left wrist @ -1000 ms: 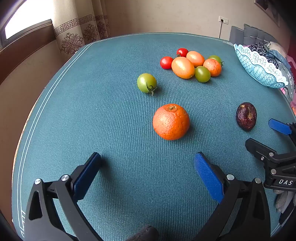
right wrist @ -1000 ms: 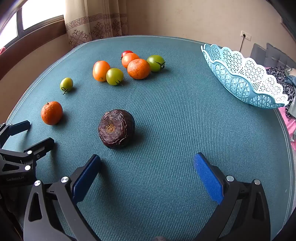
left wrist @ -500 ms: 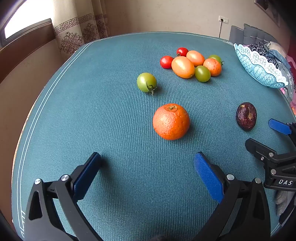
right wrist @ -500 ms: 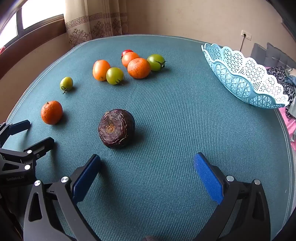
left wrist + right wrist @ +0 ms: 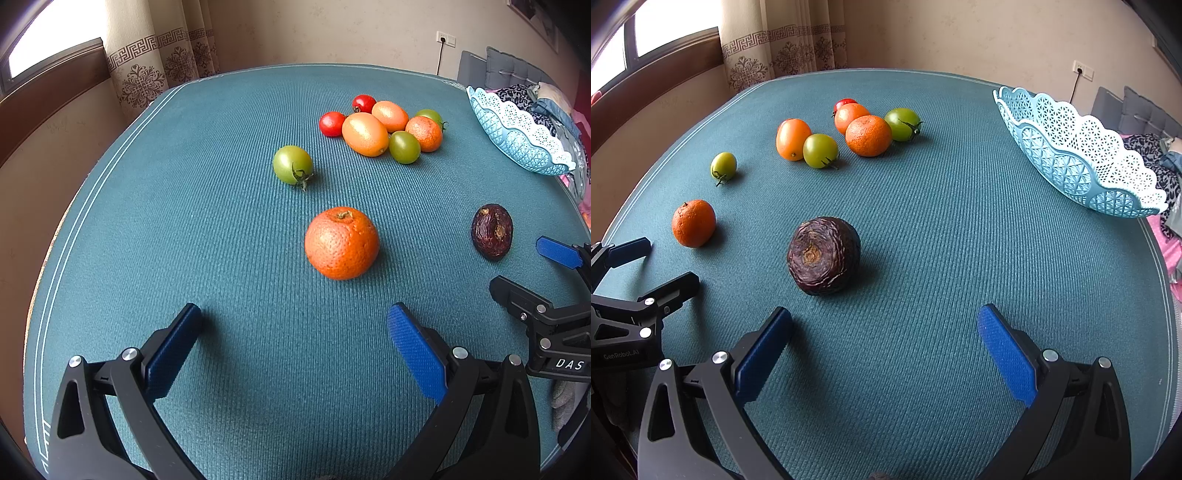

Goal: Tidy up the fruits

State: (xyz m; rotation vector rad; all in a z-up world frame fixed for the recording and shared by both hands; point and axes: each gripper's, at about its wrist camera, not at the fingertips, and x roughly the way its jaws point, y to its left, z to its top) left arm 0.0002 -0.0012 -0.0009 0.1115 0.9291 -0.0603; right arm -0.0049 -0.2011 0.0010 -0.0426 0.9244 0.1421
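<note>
An orange tangerine [image 5: 341,242] lies a short way ahead of my open left gripper [image 5: 295,339], nothing between the blue pads. Beyond it sits a lone green tomato [image 5: 292,164], then a cluster of red, orange and green fruits [image 5: 384,127]. A wrinkled dark purple fruit [image 5: 823,255] rests just ahead and left of my open right gripper [image 5: 884,341], also empty. The same purple fruit [image 5: 492,230] shows at the right of the left wrist view. A light blue lattice basket [image 5: 1078,155] stands at the far right, tilted on the table edge.
The teal table mat [image 5: 942,229] covers the round table. My left gripper [image 5: 635,273] shows at the left of the right wrist view, the right gripper [image 5: 546,280] at the right of the left wrist view. Curtains and a window are behind; clothes lie past the basket.
</note>
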